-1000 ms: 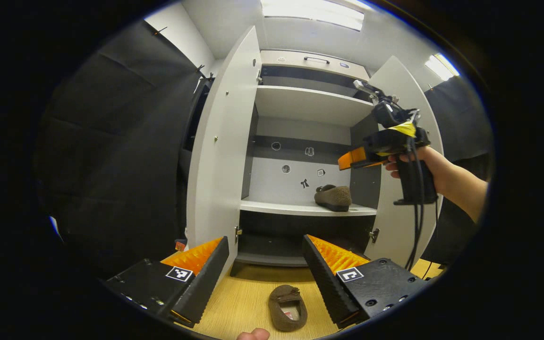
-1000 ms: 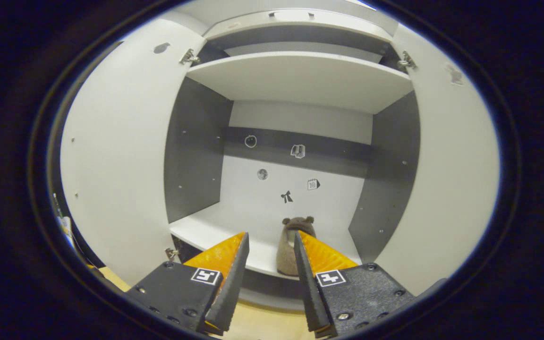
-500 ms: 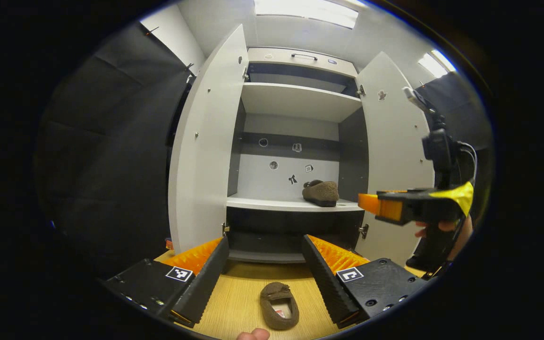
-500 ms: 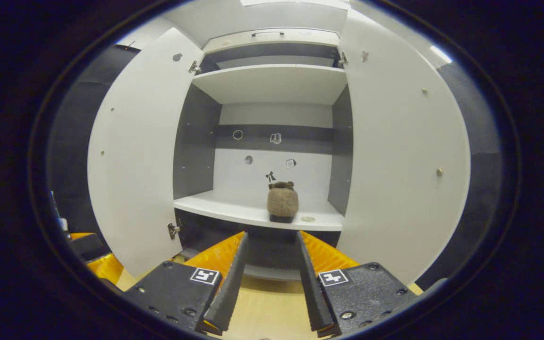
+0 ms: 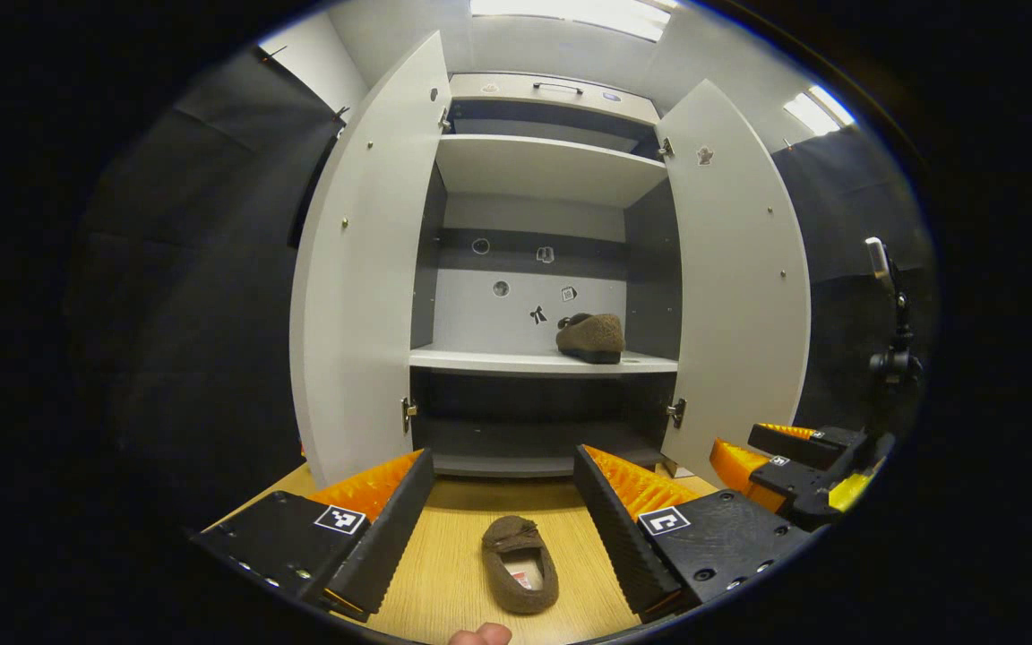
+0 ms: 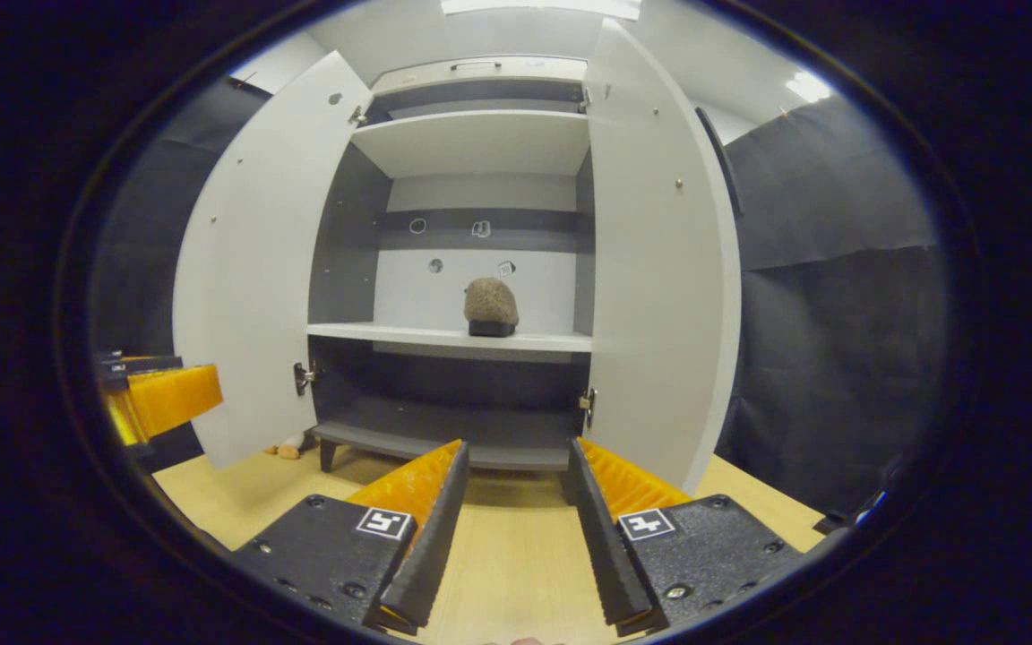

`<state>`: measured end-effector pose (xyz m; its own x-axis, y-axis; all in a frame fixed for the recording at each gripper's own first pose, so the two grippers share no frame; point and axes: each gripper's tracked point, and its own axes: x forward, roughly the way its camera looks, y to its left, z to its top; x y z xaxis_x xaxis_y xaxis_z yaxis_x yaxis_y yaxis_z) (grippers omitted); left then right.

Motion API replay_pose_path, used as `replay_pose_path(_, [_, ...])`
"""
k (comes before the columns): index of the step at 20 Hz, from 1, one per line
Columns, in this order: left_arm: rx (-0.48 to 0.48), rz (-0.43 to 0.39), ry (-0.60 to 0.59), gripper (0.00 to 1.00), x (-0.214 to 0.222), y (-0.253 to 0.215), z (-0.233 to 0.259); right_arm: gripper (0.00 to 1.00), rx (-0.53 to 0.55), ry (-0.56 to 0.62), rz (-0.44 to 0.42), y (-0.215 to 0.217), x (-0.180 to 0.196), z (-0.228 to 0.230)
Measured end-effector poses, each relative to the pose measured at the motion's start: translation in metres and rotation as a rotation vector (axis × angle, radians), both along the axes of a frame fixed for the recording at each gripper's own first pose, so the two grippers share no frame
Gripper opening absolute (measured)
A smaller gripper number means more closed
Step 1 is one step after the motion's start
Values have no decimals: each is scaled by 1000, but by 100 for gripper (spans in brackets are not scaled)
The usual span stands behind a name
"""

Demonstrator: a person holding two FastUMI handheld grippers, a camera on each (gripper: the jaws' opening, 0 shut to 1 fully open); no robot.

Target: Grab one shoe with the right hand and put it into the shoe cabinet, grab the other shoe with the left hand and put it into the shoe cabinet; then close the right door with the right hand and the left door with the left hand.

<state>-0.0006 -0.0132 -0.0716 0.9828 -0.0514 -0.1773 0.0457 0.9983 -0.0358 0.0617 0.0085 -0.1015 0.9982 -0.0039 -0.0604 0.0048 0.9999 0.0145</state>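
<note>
Pale wood-grain floor [image 5: 444, 573] lay under my left gripper [image 5: 503, 502], whose fingers stood wide apart and held nothing. Between them, on that floor, sat the brown fuzzy slipper with the open heel [image 5: 519, 573], touching neither finger. My right gripper [image 6: 509, 502] was likewise spread, empty, over bare floor boards; in the left gripper view it hung low at the right edge [image 5: 780, 457], near the foot of the right door.

Beyond the fingers stood the tall white shoe cabinet with dark grey inner walls [image 5: 650, 260], both doors swung out. The white left door [image 5: 355, 269] and the white right door [image 5: 735, 269] flanked the opening. On the white middle shelf [image 5: 489, 360] rested the other brown fuzzy slipper [image 5: 590, 337], towards the shelf's right end, close to the right wall. In the right gripper view that same slipper [image 6: 491, 306] showed end-on, on the shelf [image 6: 391, 333]. Small stickers [image 5: 537, 314] dotted the back panel behind it. A black camera mount on a thin stand [image 5: 894, 358] stood against the dark cloth to the right of the cabinet.
</note>
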Motion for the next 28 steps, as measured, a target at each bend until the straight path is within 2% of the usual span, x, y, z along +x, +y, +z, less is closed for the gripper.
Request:
replay_pose_path(1, [-2, -6, 19, 95, 0, -2, -6, 73, -2, 11, 0, 0, -3, -3])
replay_pose_path(9, [-83, -42, 264, 95, 11, 0, -71, 72, -24, 29, -7, -5, -15, -1])
replay_pose_path(13, [-100, -58, 469, 95, 16, -4, -130, 74, -27, 34, 8, -1, -17, -1])
replay_pose_path(24, [-121, -5, 686, 95, 26, 10, -239, 72, -55, 95, -4, -8, -14, -16])
replay_pose_path(28, [-140, 32, 719, 95, 37, 18, -265, 72, -89, 105, -6, -11, -13, -19])
